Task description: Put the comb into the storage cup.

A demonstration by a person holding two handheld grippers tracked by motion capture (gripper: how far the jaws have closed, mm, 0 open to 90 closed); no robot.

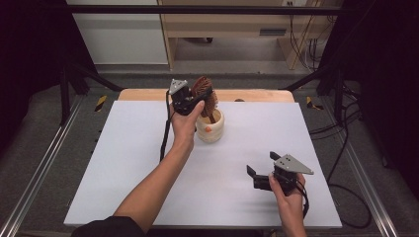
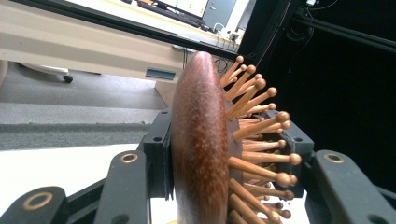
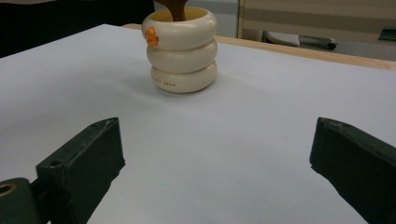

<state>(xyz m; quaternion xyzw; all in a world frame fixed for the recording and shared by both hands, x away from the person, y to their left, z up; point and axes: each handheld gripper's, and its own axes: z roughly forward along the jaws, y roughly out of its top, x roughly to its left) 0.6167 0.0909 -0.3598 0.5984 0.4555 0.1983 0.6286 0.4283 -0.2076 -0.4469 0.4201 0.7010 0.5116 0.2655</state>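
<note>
Wooden hairbrush (image 2: 201,140) — clamped in hand-held gripper (image 2: 224,154)

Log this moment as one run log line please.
left gripper: shut on hairbrush | brush handle in cream holder | right gripper: open, idle

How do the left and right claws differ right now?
The left claw is shut on the brush, raised over the cup; the right claw is open and holds nothing. The left is at the table's far side, the right near the front edge. Both are black, with grey plates.
</note>
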